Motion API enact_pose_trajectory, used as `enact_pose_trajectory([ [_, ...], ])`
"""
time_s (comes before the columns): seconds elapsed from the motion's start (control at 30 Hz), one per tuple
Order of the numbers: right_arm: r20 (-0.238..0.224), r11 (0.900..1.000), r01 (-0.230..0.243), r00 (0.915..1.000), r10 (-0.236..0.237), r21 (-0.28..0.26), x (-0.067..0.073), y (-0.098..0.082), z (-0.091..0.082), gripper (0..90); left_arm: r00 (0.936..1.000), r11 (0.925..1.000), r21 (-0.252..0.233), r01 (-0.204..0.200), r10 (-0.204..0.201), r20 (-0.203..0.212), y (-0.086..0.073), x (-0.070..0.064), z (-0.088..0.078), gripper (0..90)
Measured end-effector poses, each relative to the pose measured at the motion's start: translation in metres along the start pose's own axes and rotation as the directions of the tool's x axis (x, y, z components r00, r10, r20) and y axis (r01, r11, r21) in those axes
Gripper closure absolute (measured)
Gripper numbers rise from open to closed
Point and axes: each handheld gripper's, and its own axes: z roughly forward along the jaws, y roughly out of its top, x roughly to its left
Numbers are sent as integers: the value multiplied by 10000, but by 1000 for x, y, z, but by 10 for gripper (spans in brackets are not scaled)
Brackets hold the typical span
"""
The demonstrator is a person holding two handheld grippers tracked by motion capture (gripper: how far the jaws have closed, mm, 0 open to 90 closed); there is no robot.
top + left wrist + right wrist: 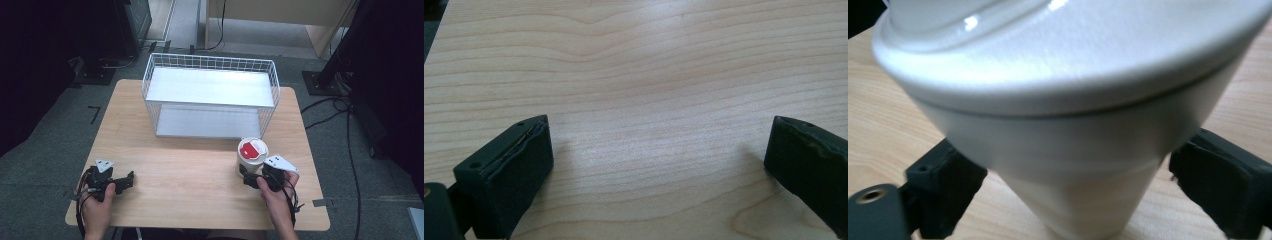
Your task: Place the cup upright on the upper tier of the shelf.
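At the near edge of the wooden surface (pixel 200 175), the left hand-held gripper (pixel 125 181) lies low over bare wood, jaws spread wide with nothing between them. The right hand-held gripper (pixel 250 177) is well apart from it, on the person's right. A white cup (pixel 251 156) with a red-and-white lid stands upright between its jaws; the jaws flank the cup's lower body closely, but whether they press on it cannot be told. Beyond both hand-held grippers, a white wire basket shelf (pixel 210 95) stands at the far side.
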Motion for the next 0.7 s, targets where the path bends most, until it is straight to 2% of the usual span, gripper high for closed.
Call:
enact_pose_trajectory([
  [0.33,92,9989,244,9997,-240,-397,2,-1,11,83,10000,10000,2,-2,2,0,0,0,0,0],
  [0.7,-110,9942,337,9993,-350,-1023,1,-1,23,76,10000,10000,1,-2,2,0,0,0,0,0],
])
